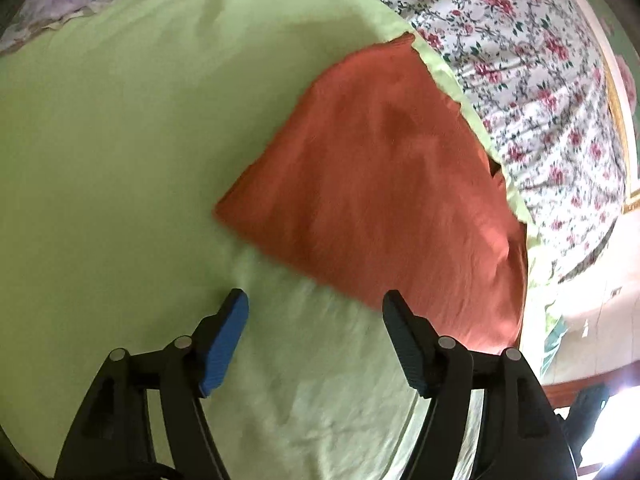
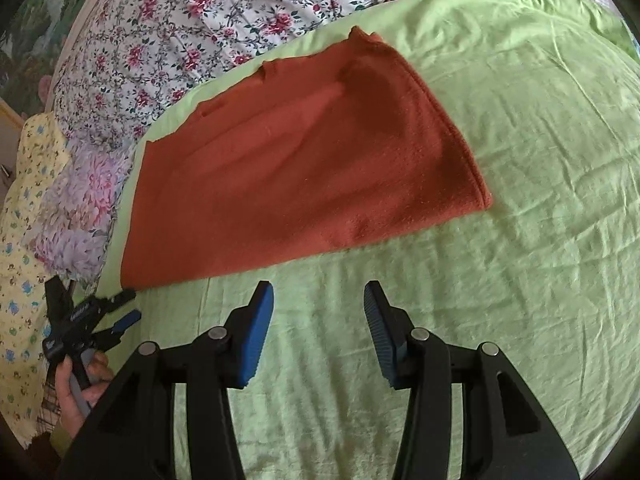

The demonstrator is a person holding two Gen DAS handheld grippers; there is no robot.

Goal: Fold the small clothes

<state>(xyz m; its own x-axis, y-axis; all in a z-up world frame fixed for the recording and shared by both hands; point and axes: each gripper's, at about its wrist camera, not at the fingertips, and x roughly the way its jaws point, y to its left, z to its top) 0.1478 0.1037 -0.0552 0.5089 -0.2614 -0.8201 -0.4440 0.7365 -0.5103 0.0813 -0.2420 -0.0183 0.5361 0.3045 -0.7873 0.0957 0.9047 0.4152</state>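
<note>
A rust-red small garment [image 1: 380, 184] lies flat on a light green sheet [image 1: 120, 140]; it also shows in the right wrist view [image 2: 304, 168]. My left gripper [image 1: 316, 304] is open and empty, hovering just short of the garment's near edge. My right gripper [image 2: 318, 296] is open and empty, a little in front of the garment's near hem. The left gripper [image 2: 128, 306] shows in the right wrist view at the garment's lower left corner, held by a hand.
A floral quilt [image 2: 200, 12] borders the green sheet [image 2: 520, 160] behind the garment; it also shows in the left wrist view [image 1: 540, 80]. A yellow patterned cloth [image 2: 24, 208] and a pale floral pillow [image 2: 80, 208] lie at the left.
</note>
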